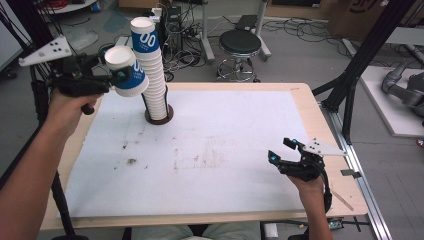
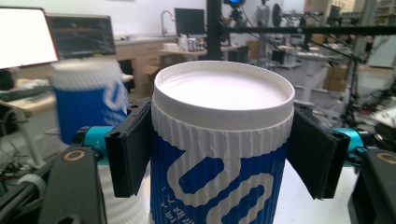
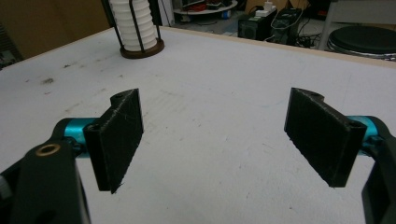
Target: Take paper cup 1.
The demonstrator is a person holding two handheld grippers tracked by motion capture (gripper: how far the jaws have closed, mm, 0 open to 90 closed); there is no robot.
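Blue-white ribbed paper cup [image 2: 219,154], white rim, upright.

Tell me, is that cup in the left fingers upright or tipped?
Tipped. In the high view the cup leans, its white mouth turned toward the person, gripped by the left gripper.
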